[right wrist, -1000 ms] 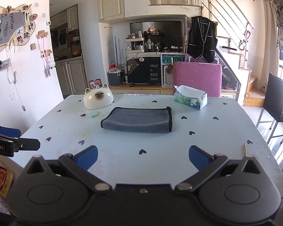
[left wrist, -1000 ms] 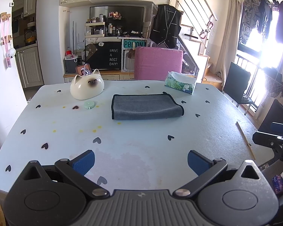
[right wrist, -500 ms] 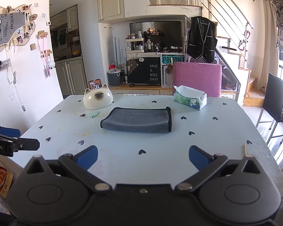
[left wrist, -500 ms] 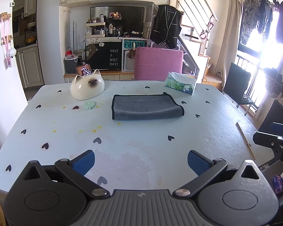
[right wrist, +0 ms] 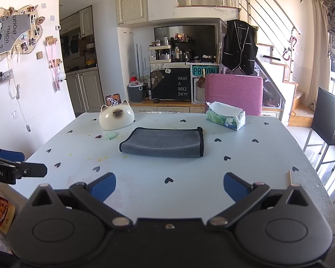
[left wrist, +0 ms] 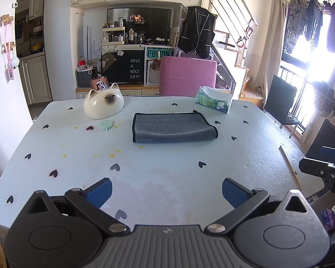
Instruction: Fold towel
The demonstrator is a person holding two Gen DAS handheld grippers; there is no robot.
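Both tools w/ me at near edge of tabletop [left wrist: 167,167]. Left tool [left wrist: 166,188] spread wide, nothing in it; right tool [right wrist: 169,184] spread too, empty. Towel [left wrist: 173,127] mid-tabletop, well apart from both, looks folded already, rolled fold facing me. Risks: pinching only top layer, fold peels open; dragging cloth, bunches. Reaching far, could clip cat bowl [left wrist: 103,107] or tissue box [right wrist: 225,118] near towel.
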